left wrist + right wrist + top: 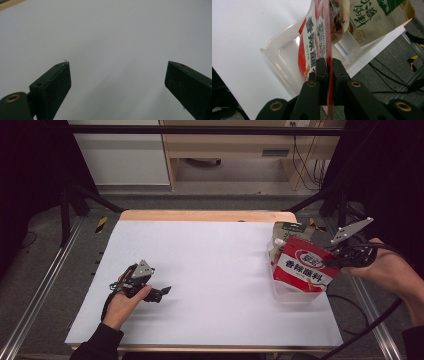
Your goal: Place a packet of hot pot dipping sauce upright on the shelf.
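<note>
A red sauce pouch (305, 267) with white lettering hangs upright over a clear plastic container (280, 293) at the table's right edge, its lower part inside the container. My right gripper (334, 262) is shut on the pouch's right edge. In the right gripper view the jaws (329, 70) pinch the thin red pouch (312, 37) edge-on above the container (277, 50). My left gripper (162, 292) rests on the white table at the lower left. Its jaws (117, 75) stand open with only bare white surface between them.
A beige and green pouch (287, 231) stands in the container behind the red one and leans over its far rim (367, 20). The white sheet (210, 270) covers the tabletop. Black cables (360, 320) trail off the right side beside a metal rail.
</note>
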### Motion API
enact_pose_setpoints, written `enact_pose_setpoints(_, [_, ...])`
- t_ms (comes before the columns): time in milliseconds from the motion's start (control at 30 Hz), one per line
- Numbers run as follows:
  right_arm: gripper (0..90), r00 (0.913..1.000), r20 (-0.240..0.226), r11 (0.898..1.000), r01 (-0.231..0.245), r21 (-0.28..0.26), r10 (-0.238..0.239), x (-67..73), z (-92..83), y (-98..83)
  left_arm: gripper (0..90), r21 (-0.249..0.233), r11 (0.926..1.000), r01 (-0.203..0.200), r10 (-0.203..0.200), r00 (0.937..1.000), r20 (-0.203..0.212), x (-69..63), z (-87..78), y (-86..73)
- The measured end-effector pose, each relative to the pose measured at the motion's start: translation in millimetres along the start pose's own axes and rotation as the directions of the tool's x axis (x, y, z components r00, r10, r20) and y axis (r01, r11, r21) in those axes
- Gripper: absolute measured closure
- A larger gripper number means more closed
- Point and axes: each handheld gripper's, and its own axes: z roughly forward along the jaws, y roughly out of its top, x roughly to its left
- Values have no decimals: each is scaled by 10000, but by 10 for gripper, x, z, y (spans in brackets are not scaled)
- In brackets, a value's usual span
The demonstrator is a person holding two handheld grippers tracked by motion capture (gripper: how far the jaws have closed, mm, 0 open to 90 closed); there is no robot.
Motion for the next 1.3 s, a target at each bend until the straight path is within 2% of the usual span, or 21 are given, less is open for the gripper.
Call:
enact_pose_setpoints(67, [825, 10000, -12, 10000, -30, 57, 30, 1, 3, -2, 68, 11, 10000, -10, 10, 10000, 13, -3, 0, -1])
enact_pose_setpoints(100, [757, 10000, 32, 10000, -17, 19, 17, 0, 4, 8, 68, 5, 10000, -16, 16, 10000, 1, -5, 0, 0])
enact_pose_setpoints(167, [726, 9999, 82, 10000, -69, -49, 70, 0, -1, 23, 69, 1, 10000, -14, 14, 10000, 5, -6, 1, 2])
enact_pose_setpoints(200, [644, 9998, 179, 9998, -84, -153, 86, 14, -18, 73, 68, 6, 10000, -24, 24, 10000, 8, -7, 2, 2])
enact_pose_setpoints(233, [644, 9998, 179, 9998, -84, -153, 86, 14, -18, 73, 68, 22, 10000, -37, 37, 10000, 13, -7, 3, 1])
enact_pose_setpoints(300, [520, 9989, 454, 9996, -75, -267, 87, 38, -26, 190, 69, 29, 10000, -39, 39, 10000, 19, -7, 4, 0])
enact_pose_setpoints(367, [489, 9988, 493, 9997, -61, -238, 73, 43, -27, 220, 69, 22, 10000, -40, 40, 10000, 21, -8, 3, 1])
enact_pose_setpoints(467, [381, 9975, 692, 9995, -135, -294, 155, 62, 13, 396, 69, -22, 10000, -26, 26, 10000, 29, -6, -4, 3])
enact_pose_setpoints(533, [342, 9973, 720, 9997, -146, -192, 159, 69, 38, 470, 69, -20, 10000, -12, 12, 10000, 31, -2, -7, 2])
enact_pose_setpoints(567, [342, 9973, 720, 9997, -146, -192, 159, 69, 38, 470, 69, -20, 10000, -12, 12, 10000, 31, -2, -7, 2])
enact_pose_setpoints(667, [290, 9963, 817, 9994, -230, -274, 252, 90, 103, 638, 69, -13, 10000, -3, 3, 10000, 62, 1, -9, 1])
enact_pose_setpoints(733, [278, 9959, 851, 9992, -289, -278, 312, 96, 115, 666, 69, -33, 10000, 4, -4, 10000, 64, 0, -10, 2])
enact_pose_setpoints(800, [255, 9951, 942, 9993, -277, -254, 300, 116, 160, 775, 69, -70, 10000, 29, -29, 10000, 69, -3, -9, 3])
enact_pose_setpoints(1000, [227, 9946, 1001, 9994, -265, -216, 285, 136, 199, 915, 68, -76, 10000, 12, -11, 10000, 62, 5, -12, 3])
enact_pose_setpoints(1200, [195, 9884, 1302, 9968, -758, -270, 787, 133, 195, 1031, 69, -87, 10000, 39, -39, 10000, 65, 9, -18, 3])
enact_pose_setpoints(1300, [185, 9839, 1512, 9946, -880, -548, 954, 159, 159, 1096, 68, -84, 10000, 35, -35, 10000, 72, 7, -16, 4])
